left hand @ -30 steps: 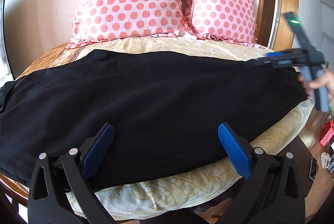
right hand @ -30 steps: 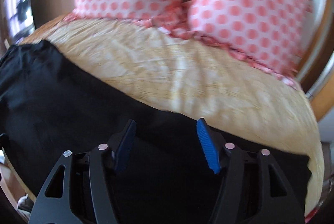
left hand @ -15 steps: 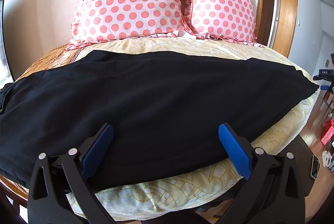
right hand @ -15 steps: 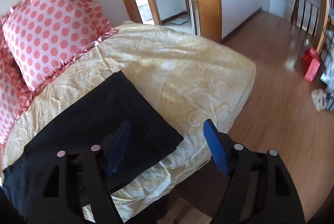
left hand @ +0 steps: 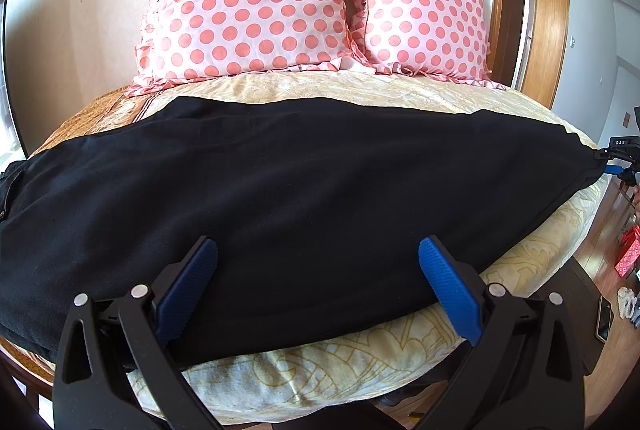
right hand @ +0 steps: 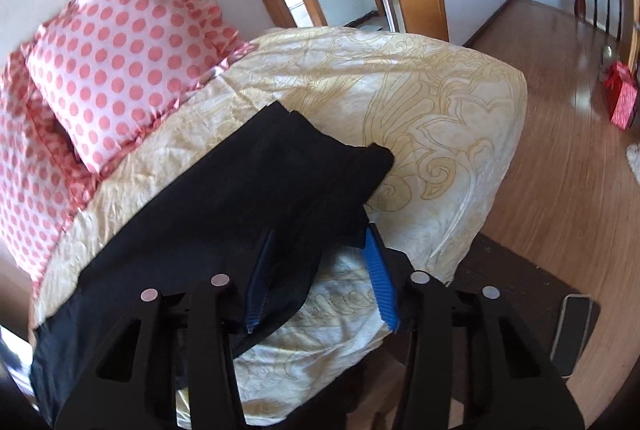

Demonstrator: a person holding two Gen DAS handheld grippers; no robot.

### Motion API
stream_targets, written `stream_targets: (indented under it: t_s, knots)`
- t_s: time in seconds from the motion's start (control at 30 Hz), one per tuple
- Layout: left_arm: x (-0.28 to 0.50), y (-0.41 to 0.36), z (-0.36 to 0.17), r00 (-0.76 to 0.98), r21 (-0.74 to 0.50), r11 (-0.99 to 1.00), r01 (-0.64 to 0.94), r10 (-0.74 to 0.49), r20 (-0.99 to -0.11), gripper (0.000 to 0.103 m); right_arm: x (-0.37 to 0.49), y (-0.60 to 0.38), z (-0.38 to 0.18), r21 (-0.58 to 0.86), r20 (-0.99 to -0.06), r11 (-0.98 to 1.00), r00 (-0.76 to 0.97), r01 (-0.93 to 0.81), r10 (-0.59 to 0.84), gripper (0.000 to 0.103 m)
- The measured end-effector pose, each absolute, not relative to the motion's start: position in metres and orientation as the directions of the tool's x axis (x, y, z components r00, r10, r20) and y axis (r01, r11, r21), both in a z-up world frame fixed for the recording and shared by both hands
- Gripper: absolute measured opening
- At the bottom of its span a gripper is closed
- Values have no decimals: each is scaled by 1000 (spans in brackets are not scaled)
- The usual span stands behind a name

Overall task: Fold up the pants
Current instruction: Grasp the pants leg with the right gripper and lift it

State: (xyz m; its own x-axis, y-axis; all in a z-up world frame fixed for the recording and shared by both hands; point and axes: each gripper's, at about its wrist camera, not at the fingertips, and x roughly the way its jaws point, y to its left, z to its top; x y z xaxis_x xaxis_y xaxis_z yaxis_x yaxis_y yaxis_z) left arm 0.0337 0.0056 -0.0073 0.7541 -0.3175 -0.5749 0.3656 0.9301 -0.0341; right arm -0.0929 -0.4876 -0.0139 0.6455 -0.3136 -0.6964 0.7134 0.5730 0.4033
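Two claws are in view, one per hand. One pair of black pants [left hand: 288,197] lies flat across the bed [left hand: 360,362], stretched from the left edge to the right edge, over a cream bedcover with a gold pattern.

The left claw [left hand: 318,270] hangs over the near edge of the pants, its blue fingers [left hand: 448,290] spread wide with nothing between them.

The right claw [right hand: 316,254] is at the leg end of the pants [right hand: 224,222], near the corner of the bed [right hand: 460,117]. A flap of the black cloth lies between its two blue fingers [right hand: 378,278], but the fingers stand apart with a gap showing, so the claw is parted around the cloth rather than pinching it. In the left wrist view this claw [left hand: 612,169] shows only at the far right edge, touching the hem.

Two pink pillows with darker pink dots stand side by side against the wall at the head of the bed: the left pillow [left hand: 248,1] and the right pillow [left hand: 424,21]. One red box [right hand: 622,97] sits on the wooden floor [right hand: 560,169], well apart from the bed. One phone-like flat object [right hand: 570,330] lies on a dark mat beside the bed.
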Motion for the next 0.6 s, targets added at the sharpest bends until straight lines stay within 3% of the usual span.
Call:
stream_targets:
  t_s: [0.03, 0.17, 0.43, 0.6]
  knots:
    - [34, 5, -7, 755, -34, 931, 364, -316, -575, 101, -94, -490, -17, 421, -688, 565, 656, 709, -310, 31]
    - [34, 5, -7, 755, -35, 931, 363, -315, -575, 101, -93, -491, -20, 463, -662, 566, 691, 683, -292, 17]
    - [34, 5, -7, 755, -34, 932, 362, -314, -576, 101, -73, -462, 15, 485, -521, 686, 809, 543, -272, 14]
    - [34, 6, -7, 753, -38, 931, 362, -316, -577, 101, -40, -419, 56, 491, -408, 792, 899, 363, -160, 14]
